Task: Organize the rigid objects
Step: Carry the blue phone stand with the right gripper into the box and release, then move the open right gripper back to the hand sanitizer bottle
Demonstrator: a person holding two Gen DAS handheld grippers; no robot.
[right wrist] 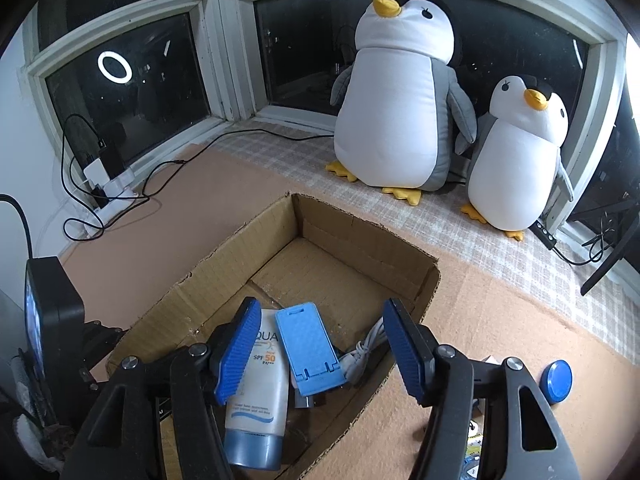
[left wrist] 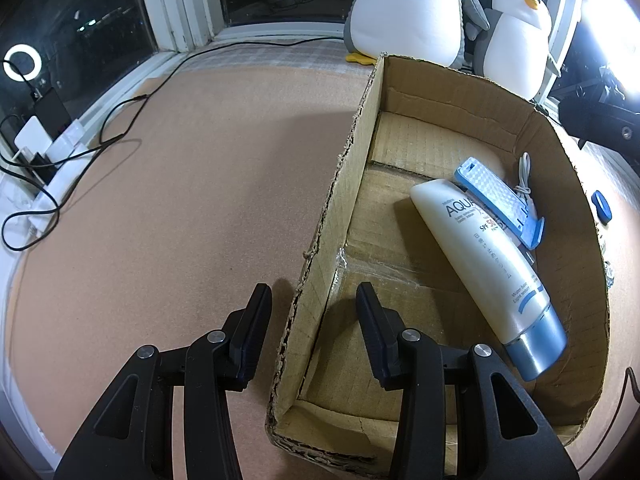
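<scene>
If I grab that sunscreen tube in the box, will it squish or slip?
The sunscreen tube looks like soft, glossy plastic, so it probably dents and may slide. Its blue cap seems stiffer. Lying flat in the cardboard box, it could roll if nudged.

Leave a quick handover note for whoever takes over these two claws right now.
Left claw: open, holding nothing, straddling the cardboard box near wall.
Right claw: open, holding nothing, above the box.
Done: sunscreen tube, blue phone stand and white cable lie in the box.
Left: blue round lid sits outside on the mat, right of the box; other small items nearby are unclear.
</scene>
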